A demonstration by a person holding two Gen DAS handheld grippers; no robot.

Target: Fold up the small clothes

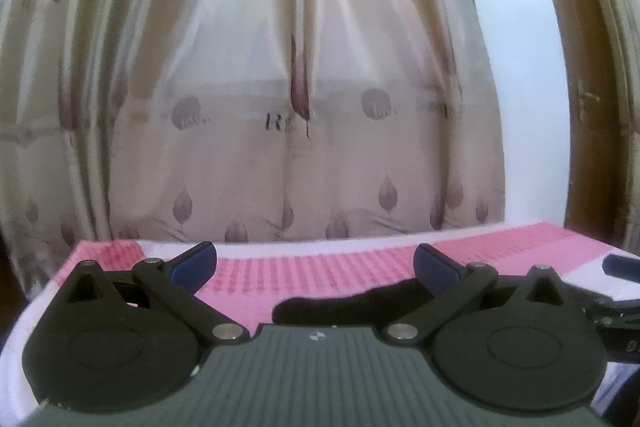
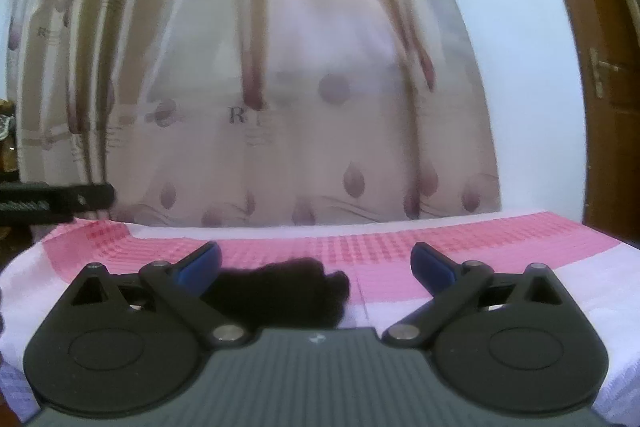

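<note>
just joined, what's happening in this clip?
A person holds two handheld grippers over a bed with a pink and white cover, working on folding small clothes. Both the left gripper and the right gripper are open and hold nothing. A small dark garment lies bunched on the cover just in front of them, touched by neither. Behind the bed hangs a leaf-patterned curtain, with a brown door at the right.
</note>
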